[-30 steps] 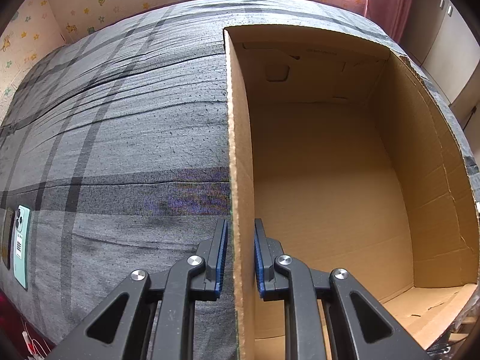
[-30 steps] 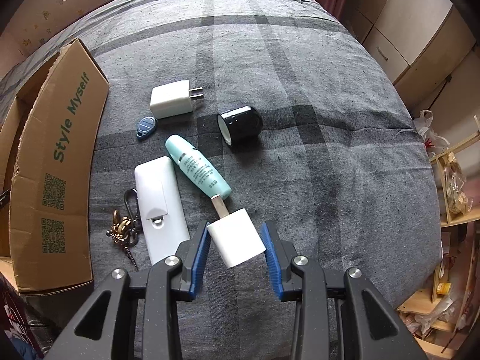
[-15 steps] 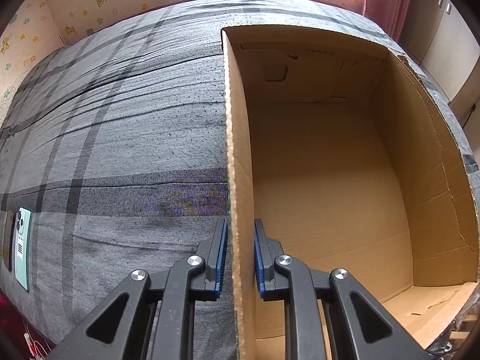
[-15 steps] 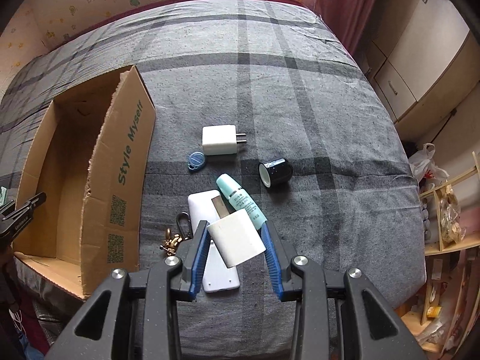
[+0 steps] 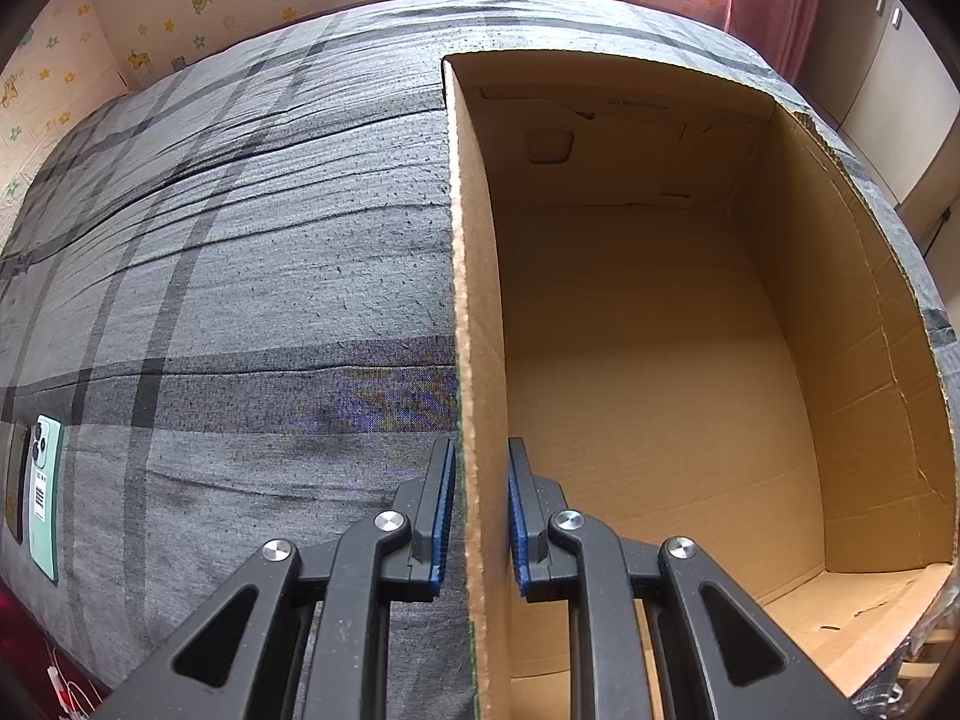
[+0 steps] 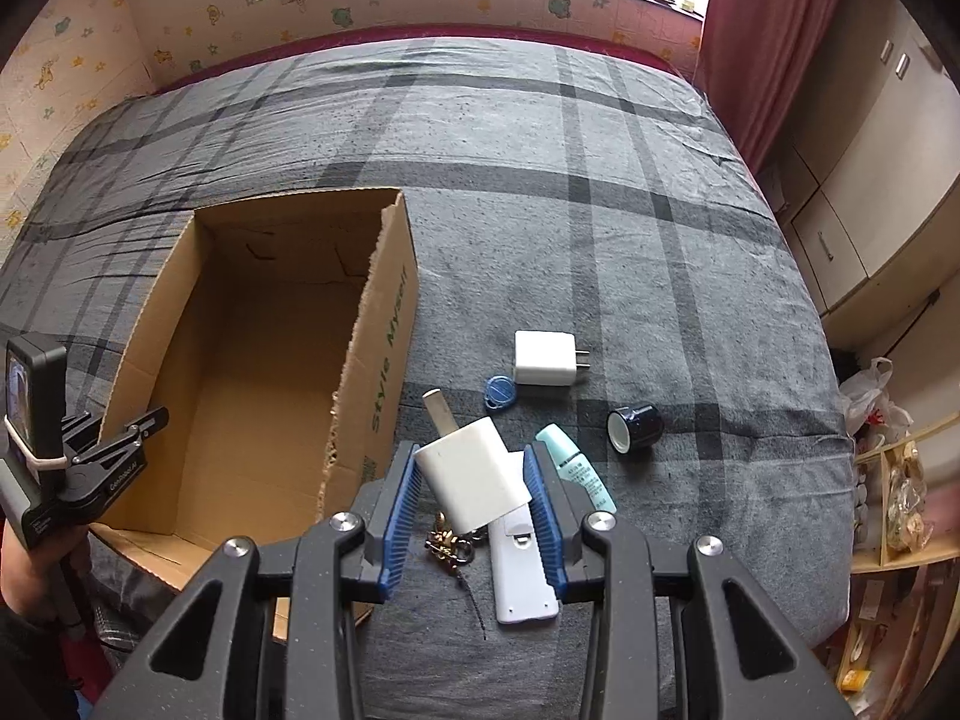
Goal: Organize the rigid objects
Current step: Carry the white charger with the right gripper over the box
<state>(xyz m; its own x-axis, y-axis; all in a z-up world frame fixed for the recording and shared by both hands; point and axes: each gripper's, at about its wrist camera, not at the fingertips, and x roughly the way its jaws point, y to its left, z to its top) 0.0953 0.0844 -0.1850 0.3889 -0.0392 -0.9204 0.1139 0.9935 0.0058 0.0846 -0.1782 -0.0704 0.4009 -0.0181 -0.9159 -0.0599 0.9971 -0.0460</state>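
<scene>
My right gripper is shut on a white charger block with a metal plug, held in the air above the bed. Below it lie a white remote, a teal tube, a brass key bunch, a blue key fob, a second white charger and a dark blue jar. My left gripper is shut on the left wall of the open cardboard box; it also shows in the right wrist view. The box holds nothing.
The grey plaid bed cover carries everything. A mint phone lies at the bed's left edge. Cupboards and a shelf with clutter stand to the right.
My right gripper has risen and pulled back with the charger block, so the box and more of the bed come into view. The left gripper still holds the box wall.
</scene>
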